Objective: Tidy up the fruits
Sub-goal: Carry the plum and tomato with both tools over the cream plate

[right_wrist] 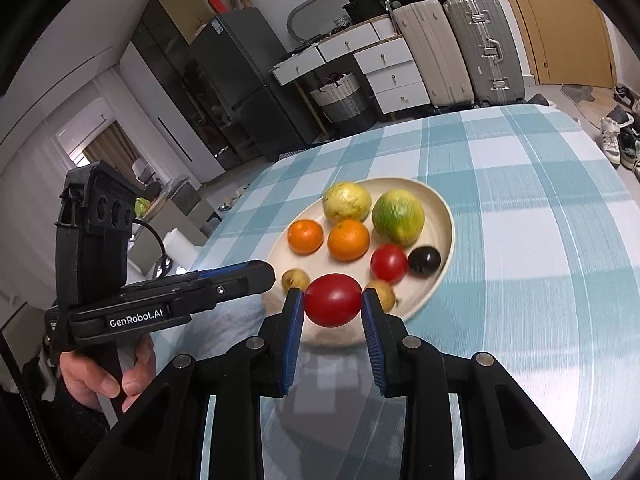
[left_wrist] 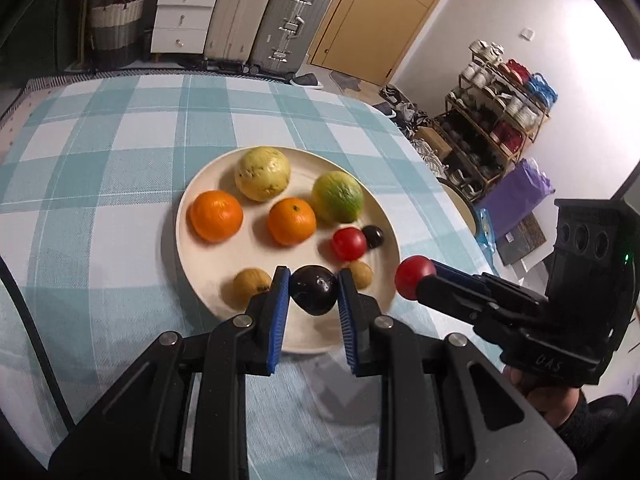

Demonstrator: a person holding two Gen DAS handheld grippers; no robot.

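most fruit already sits on the round cream plate (left_wrist: 188, 240) near the tabletop's right edge, while the left gripper (left_wrist: 314, 286) grasps a dark purple plum (left_wrist: 314, 289) and the right gripper (right_wrist: 333, 300) a red tomato (right_wrist: 333, 300), both above its near rim, not yet set down.

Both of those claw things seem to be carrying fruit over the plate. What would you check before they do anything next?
1. Left gripper shut on the dark plum: ok.
2. Right gripper shut on the red tomato: ok.
3. Grippers apart from each other: ok, a gap shows between them.
4. Free spot on the plate for a drop: ok, bare patch near the oranges.
5. Plum's height above the plate: cannot tell.
6. Plate fully on the table: ok.
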